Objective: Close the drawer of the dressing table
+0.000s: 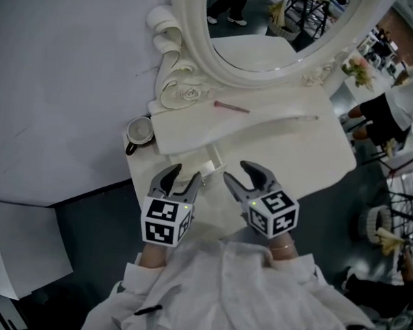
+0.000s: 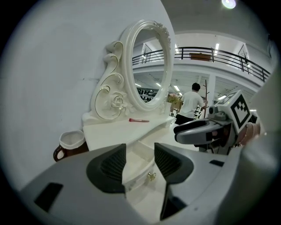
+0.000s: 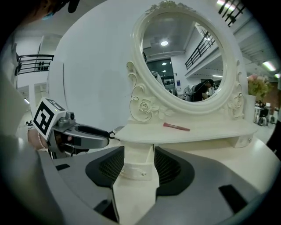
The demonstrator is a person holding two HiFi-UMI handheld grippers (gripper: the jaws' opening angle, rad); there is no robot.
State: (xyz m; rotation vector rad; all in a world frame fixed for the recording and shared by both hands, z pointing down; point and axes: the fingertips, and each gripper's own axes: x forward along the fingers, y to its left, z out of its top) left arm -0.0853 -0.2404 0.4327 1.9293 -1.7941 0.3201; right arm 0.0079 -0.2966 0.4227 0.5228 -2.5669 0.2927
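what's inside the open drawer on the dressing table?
The drawer shows only a bare white bottom, no items. Its back end sits under the shelf, and the pads of the left gripper cover its sides, so those parts are unchecked.

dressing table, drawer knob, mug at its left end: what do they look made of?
White dressing table: probably painted wood or moulded resin, semi-gloss; smooth, even cream surface, carved rose scrollwork.
Small gold drawer knob: looks like polished metal, bright glint; could be plated plastic.
Brown mug with white inside: likely glazed ceramic; thick rim, slight sheen.
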